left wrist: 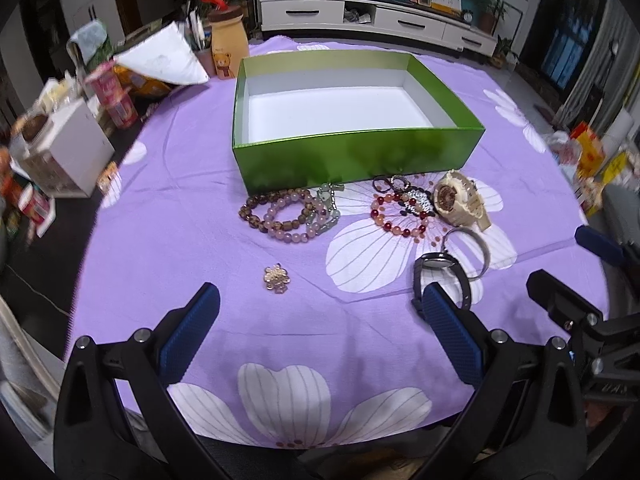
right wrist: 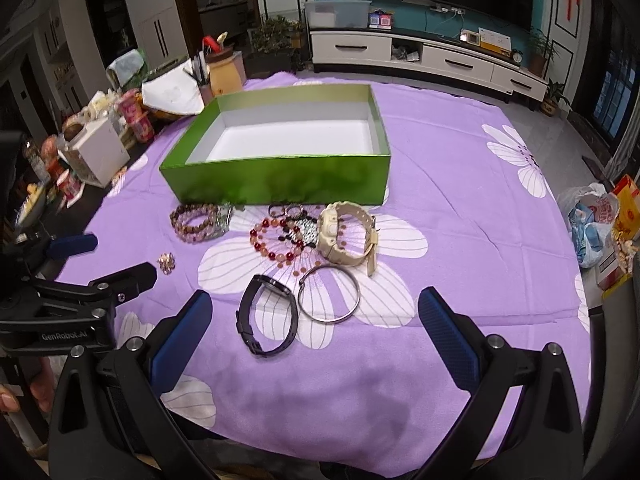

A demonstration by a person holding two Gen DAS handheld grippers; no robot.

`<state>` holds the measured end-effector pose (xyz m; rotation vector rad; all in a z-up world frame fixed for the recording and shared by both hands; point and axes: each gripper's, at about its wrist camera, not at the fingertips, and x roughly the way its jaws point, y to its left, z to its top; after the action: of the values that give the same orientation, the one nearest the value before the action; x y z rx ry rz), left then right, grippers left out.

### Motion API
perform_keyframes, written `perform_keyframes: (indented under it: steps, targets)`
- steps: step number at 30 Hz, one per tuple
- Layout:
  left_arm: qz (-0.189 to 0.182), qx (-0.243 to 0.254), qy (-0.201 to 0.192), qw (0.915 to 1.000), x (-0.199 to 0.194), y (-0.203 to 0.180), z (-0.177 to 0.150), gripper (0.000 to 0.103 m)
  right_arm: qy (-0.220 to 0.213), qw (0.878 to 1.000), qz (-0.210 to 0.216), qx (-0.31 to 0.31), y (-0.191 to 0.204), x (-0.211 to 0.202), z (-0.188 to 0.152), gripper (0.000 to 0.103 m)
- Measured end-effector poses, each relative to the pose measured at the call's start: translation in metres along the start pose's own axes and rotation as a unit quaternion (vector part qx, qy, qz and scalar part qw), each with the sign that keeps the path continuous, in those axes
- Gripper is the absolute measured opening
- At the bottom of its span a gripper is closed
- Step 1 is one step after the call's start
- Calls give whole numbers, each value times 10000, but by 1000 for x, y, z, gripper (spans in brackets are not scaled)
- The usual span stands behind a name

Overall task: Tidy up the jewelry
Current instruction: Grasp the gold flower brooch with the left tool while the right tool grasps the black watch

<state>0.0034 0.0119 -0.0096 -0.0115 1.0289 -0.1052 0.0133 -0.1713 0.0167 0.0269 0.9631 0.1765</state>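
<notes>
1. A purple cloth (left wrist: 168,208) with white flowers covers the table; at its far left edge stands clutter: a white carton (left wrist: 76,152), red cups (left wrist: 116,100), a folded white paper (left wrist: 164,60) and a tan bear jar (left wrist: 228,46).
2. At the right edge of the table, the right wrist view shows a plastic bag (right wrist: 592,220) and a yellow packet (right wrist: 626,208).
3. A green box (left wrist: 356,160) with a white inside sits open in the middle of the cloth, far side of the jewelry; nothing lies in it.
4. The jewelry lies in a row just in front of the box's near wall, none of it held.
5. On the left, brown and pink bead bracelets (left wrist: 280,216) overlap, touching a pale green piece (left wrist: 328,208).
6. In the middle, a red and orange bead bracelet (right wrist: 276,244) lies against a dark sparkly charm (right wrist: 304,230).
7. Right of these, a cream watch (right wrist: 344,236) lies on its side, strap curled.
8. Nearer, a silver bangle (right wrist: 330,294) lies flat, just beside a black watch (right wrist: 268,314) tipped on its edge.
9. A small gold brooch (left wrist: 276,278) lies alone, apart from the rest, nearest the left gripper.
10. The left gripper (left wrist: 320,308) hovers over bare cloth, jaws wide apart, holding nothing; its right finger (left wrist: 452,336) hides part of the black watch in its own view.
11. The right gripper (right wrist: 316,312) also has its jaws spread wide and empty, with the black watch and bangle between and ahead of its fingers.
12. The two grippers are side by side, each seen at the edge of the other's view.
</notes>
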Motion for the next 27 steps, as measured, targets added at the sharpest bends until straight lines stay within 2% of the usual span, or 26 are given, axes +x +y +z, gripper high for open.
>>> perform_keyframes:
  steps: [4,5,7,8,9,10,12,13,16,23,26,27]
  targets:
    - [-277,-503,-179,9982,0,22,-1,101,-180,9991,167,342,-21,-4,0,102]
    - [-440,-661,-262,9965,0,29,-2,101,-220,9987,207,415,-28,-5,-1,102]
    - [-1001,-858,-378,9905,0,41,-4,101,-273,9982,283,458,-34,-6,-2,102]
    - [-1508,-1034,-433,9822,1,50,-6,101,-296,9980,312,465,-37,-6,-3,102]
    - [-1801,-1169,-443,9757,3,56,-8,101,-326,9977,366,465,-40,-6,-5,102]
    - [-1875,-1259,-409,9733,6,60,-9,101,-341,9975,405,467,-42,-6,-6,102]
    - [-1441,-1147,-336,9823,10,59,-11,101,-342,9971,500,456,-46,-5,-11,102]
    - [-1341,-1085,-277,9846,13,58,-13,101,-328,9970,533,448,-47,-4,-13,102]
    - [-1407,-1072,-82,9842,20,58,-18,101,-276,9968,622,418,-48,0,-18,102]
    - [-606,-784,-82,9950,33,57,-27,101,-176,9966,685,412,-50,12,-27,102]
    - [-413,-709,-181,9965,41,60,-25,100,-152,9965,700,425,-52,19,-29,102]
    - [-372,-674,-209,9968,43,59,-24,97,-125,9965,704,428,-51,22,-30,100]
